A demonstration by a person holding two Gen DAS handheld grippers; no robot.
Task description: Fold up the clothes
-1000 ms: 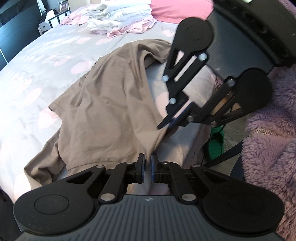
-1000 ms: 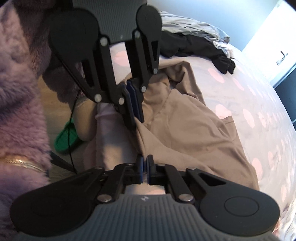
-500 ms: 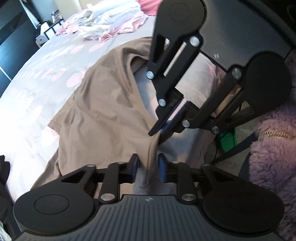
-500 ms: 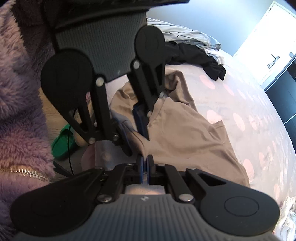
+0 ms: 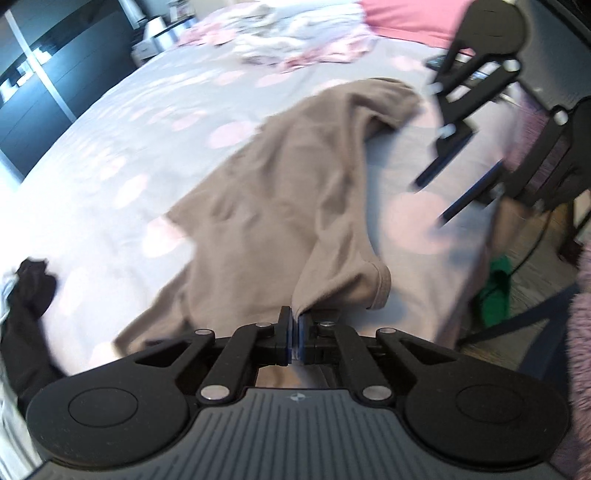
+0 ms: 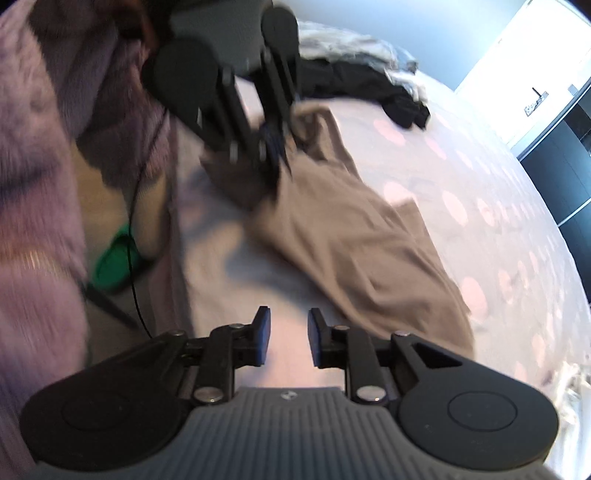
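left gripper (image 5: pixel 294 334): we see its pads pressed together, pinching the brown t-shirt (image 5: pixel 280 206) at lower centre.
right gripper (image 6: pixel 289 338): fingers spread, nothing between, over bare bedspread (image 6: pixel 424 155).
left view only: white-pink laundry pile (image 5: pixel 295 40), top.
edges: bed edge right; floor beyond.
count: one shirt, two grippers.

Left gripper (image 5: pixel 294 338): jaws closed on a pinch of brown shirt (image 5: pixel 280 206), which lies crumpled across spotted grey bedspread (image 5: pixel 122 122). Right gripper (image 5: pixel 456 184): jaws apart, blurred, above bedspread. Black garment (image 5: pixel 29 295) at left edge; pale clothes pile (image 5: pixel 291 33) beyond.
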